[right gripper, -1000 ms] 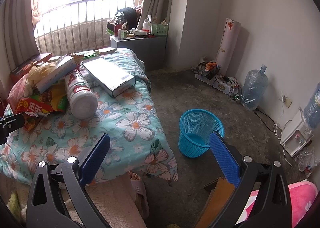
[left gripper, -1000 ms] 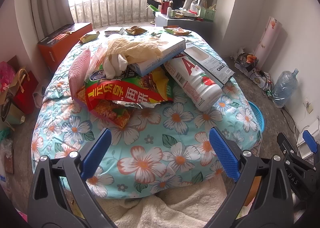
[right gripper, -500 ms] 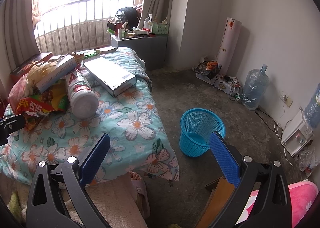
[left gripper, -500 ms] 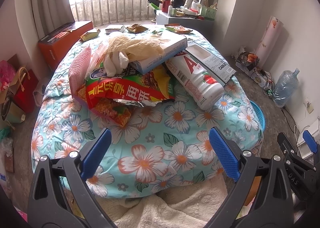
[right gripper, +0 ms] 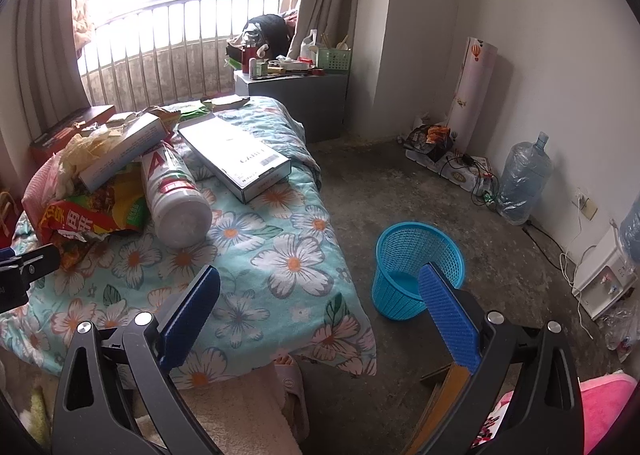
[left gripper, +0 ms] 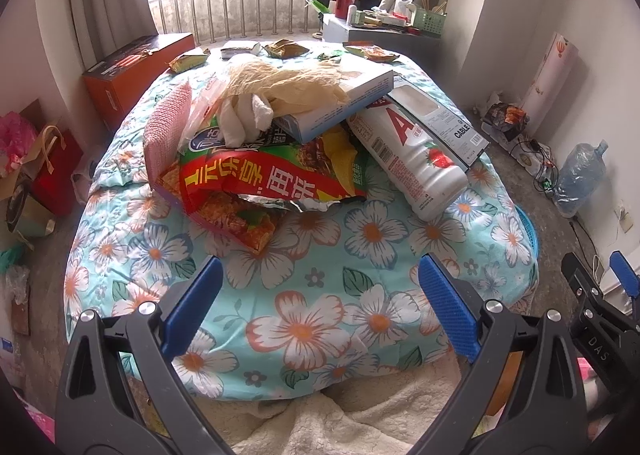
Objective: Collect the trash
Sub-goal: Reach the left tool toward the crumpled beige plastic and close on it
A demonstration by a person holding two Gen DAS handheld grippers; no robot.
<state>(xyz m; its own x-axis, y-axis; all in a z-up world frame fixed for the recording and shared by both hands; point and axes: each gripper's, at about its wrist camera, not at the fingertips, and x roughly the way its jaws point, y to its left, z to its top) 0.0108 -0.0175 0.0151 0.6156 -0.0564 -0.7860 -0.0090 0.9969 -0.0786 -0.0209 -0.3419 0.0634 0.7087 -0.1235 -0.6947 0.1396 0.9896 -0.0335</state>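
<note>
A pile of trash lies on the floral bed cover: a red and green snack bag, a large white bottle with a red A, a blue-white box under crumpled paper, and a flat cable box. The bottle and flat box also show in the right wrist view. My left gripper is open and empty, short of the pile. My right gripper is open and empty over the bed's corner. A blue mesh basket stands on the floor beside the bed.
Small wrappers lie at the bed's far end. An orange box and bags stand left of the bed. A grey cabinet with clutter is behind. A water jug, cables and a white appliance line the right wall.
Both views have shifted slightly, the left gripper drawing back and up from the pile. Both grippers stay open. Nothing on the bed has moved.
</note>
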